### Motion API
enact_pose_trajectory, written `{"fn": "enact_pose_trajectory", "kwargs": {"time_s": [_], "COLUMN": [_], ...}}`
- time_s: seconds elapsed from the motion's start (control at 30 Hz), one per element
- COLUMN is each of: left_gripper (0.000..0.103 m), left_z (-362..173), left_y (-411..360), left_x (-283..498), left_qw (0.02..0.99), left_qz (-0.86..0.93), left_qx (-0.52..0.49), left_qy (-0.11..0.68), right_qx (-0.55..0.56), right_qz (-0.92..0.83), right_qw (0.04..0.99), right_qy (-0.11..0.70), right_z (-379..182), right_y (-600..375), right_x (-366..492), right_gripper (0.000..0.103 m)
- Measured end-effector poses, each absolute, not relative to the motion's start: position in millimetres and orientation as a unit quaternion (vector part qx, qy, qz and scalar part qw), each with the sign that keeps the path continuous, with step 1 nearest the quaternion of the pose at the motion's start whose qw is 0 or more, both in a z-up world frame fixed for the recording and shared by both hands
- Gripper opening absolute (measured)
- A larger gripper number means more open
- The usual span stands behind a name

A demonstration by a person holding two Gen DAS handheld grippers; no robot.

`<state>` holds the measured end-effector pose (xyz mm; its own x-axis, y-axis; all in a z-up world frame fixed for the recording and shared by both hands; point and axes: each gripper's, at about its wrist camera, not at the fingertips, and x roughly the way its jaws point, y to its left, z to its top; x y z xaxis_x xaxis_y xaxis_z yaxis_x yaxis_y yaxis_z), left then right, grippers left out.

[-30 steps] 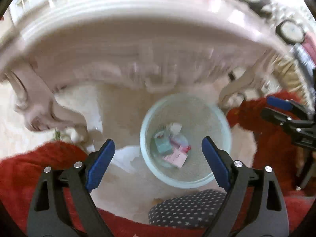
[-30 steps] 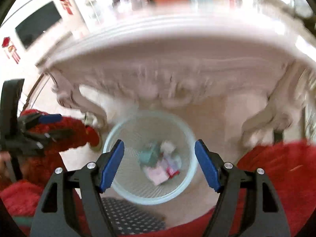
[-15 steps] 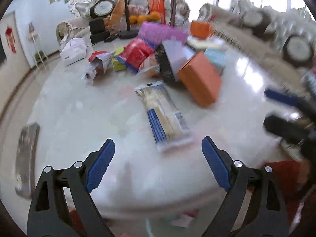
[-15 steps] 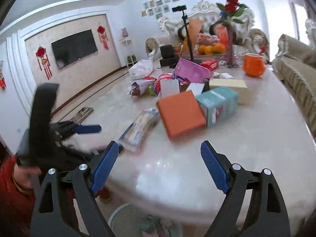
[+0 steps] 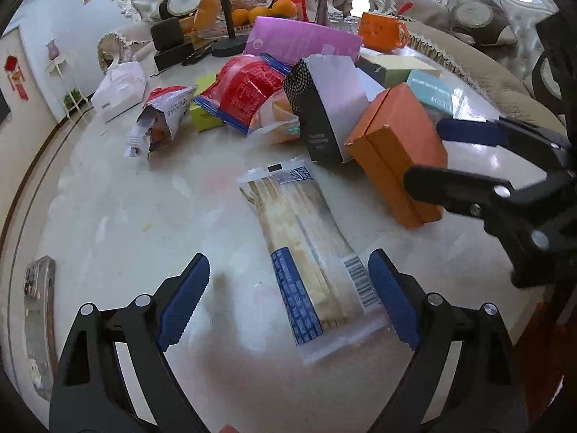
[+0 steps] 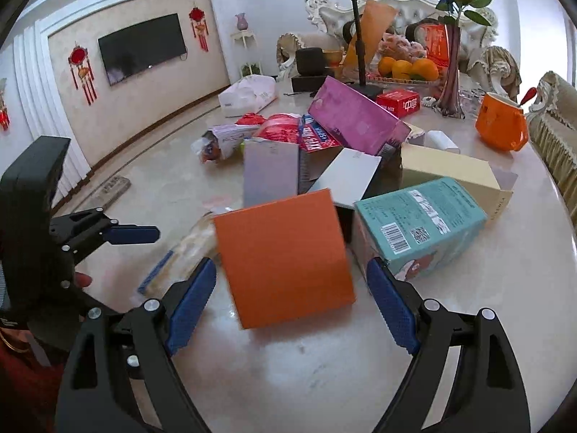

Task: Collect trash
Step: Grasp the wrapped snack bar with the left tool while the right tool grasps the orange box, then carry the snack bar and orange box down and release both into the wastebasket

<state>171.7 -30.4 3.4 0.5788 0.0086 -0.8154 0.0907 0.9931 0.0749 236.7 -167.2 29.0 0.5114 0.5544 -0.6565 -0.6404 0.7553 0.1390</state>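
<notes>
Trash lies on a round marble table [image 5: 108,216]. A long clear wrapper with blue print [image 5: 306,249] lies just ahead of my left gripper [image 5: 288,296], which is open and empty with its near end between the jaws. An orange box [image 6: 285,252] lies between the jaws of my right gripper [image 6: 292,296], open and empty; the box also shows in the left wrist view [image 5: 396,155]. A teal box [image 6: 422,223] sits right of it. The right gripper appears in the left wrist view [image 5: 454,155], the left gripper in the right wrist view [image 6: 133,234].
Behind lie a black-and-white box [image 5: 324,108], a red bag [image 5: 249,90], a torn snack bag [image 5: 162,115], a purple box [image 6: 357,119], a cream box [image 6: 450,173]. An orange mug [image 6: 501,126], a vase [image 6: 450,72], oranges and a stand sit at the back. A phone [image 5: 38,321] lies at the left edge.
Both grippers rose from over the waste basket under the table to the tabletop. They moved in close, the left over the wrapper, the right around the orange box. Both stayed open.
</notes>
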Motion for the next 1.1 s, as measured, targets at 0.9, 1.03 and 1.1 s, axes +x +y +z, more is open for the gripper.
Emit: {"fn": "enact_pose_trajectory", "kwargs": {"time_s": [0.9, 1.03, 1.1], "left_gripper": [0.033, 0.033, 0.033], "left_z": [40.3, 56.1, 54.2], "left_y": [26.8, 27.1, 26.1], "left_x": [93.7, 18.9, -20.5], "left_qw": [0.915, 0.917, 0.909], "left_qz": [-0.098, -0.122, -0.137], "left_qx": [-0.069, -0.045, -0.045], "left_qy": [0.386, 0.378, 0.390], "right_qx": [0.167, 0.168, 0.186], "right_qz": [0.307, 0.325, 0.336], "right_qw": [0.860, 0.859, 0.843], "right_qy": [0.370, 0.359, 0.376], "right_z": [39.1, 44.7, 36.6], "right_y": [-228.3, -239.9, -240.1], "right_x": [172.8, 100.6, 70.4], "right_gripper": [0.069, 0.069, 0.069]}}
